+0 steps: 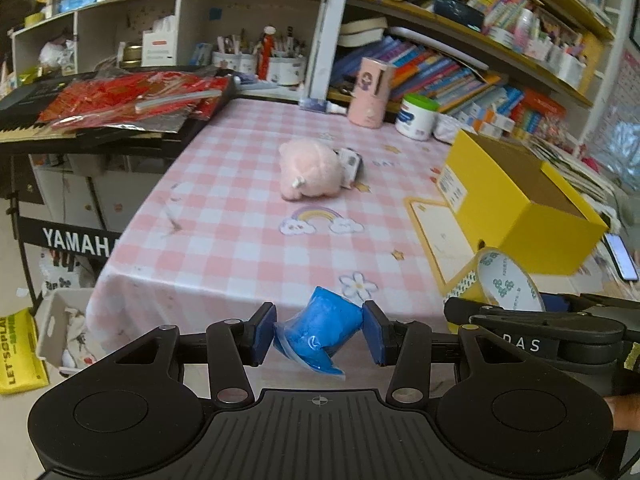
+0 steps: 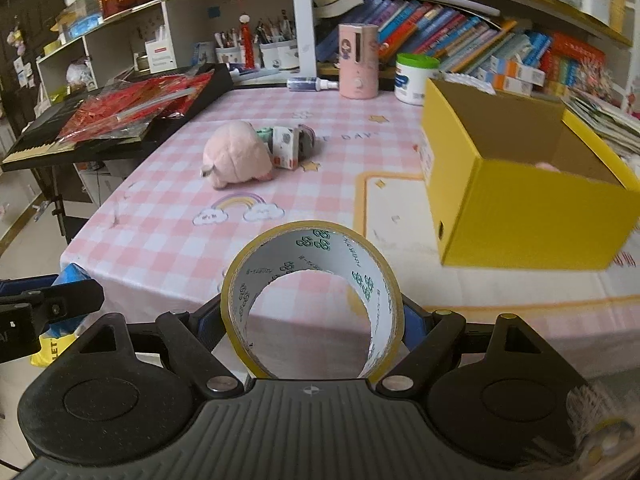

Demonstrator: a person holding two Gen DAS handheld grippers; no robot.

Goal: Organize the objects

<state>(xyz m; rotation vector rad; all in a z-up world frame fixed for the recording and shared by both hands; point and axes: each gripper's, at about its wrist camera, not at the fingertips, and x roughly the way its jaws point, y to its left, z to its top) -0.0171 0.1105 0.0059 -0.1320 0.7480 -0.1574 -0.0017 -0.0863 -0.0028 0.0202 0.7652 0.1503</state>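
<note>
My left gripper [image 1: 320, 330] is shut on a small blue tub [image 1: 320, 326] wrapped in clear plastic, held over the near edge of the pink checked table [image 1: 224, 216]. My right gripper [image 2: 312, 320] is shut on a roll of yellow tape [image 2: 312, 304], its hole facing me; the roll of tape [image 1: 500, 280] also shows at the right of the left wrist view. An open yellow cardboard box [image 2: 520, 216] stands on the table to the right, also seen as the yellow box [image 1: 516, 196]. A pink plush toy [image 2: 236, 156] lies mid-table beside a small printed carton [image 2: 286, 146].
A keyboard [image 1: 40, 120] piled with red packets juts in at the left. At the table's back stand a pink cylinder [image 2: 358, 62], a white jar with a green lid [image 2: 414, 78] and a small spray bottle [image 2: 312, 84]. Bookshelves rise behind. A phone [image 1: 622, 256] lies at the far right.
</note>
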